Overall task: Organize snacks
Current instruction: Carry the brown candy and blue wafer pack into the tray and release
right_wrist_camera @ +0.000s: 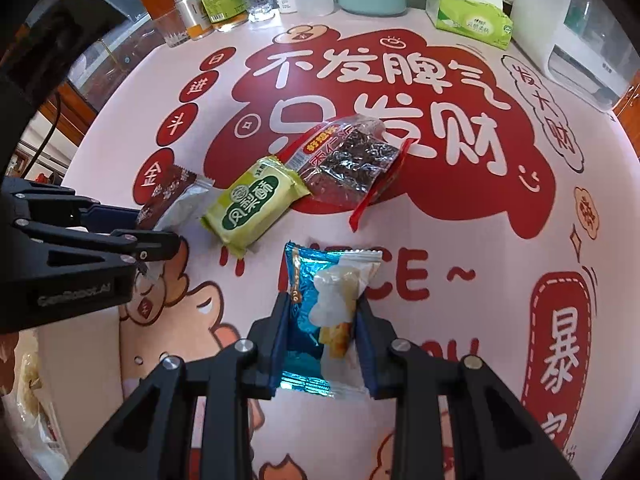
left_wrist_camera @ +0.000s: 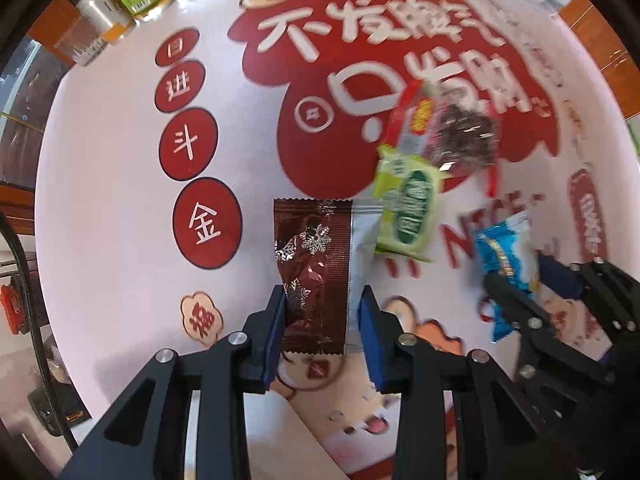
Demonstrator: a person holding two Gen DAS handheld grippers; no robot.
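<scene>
The left gripper (left_wrist_camera: 323,312) points down over the printed table mat (left_wrist_camera: 120,184), its blue pads clamped on the two sides of a brown snowflake-print snack packet (left_wrist_camera: 316,272) that has a silver strip along one edge. The right gripper (right_wrist_camera: 322,332) has its jaws closed on a blue-and-white snack packet (right_wrist_camera: 324,312), gripped across its width just beside the left gripper's load. A green pastry packet (right_wrist_camera: 254,208) and a clear red-trimmed bag of dark snacks (right_wrist_camera: 348,164) lie touching each other on the mat, near both grippers; bottles and jars (right_wrist_camera: 224,0) and a tissue pack (right_wrist_camera: 468,20) stand along the far edge.
</scene>
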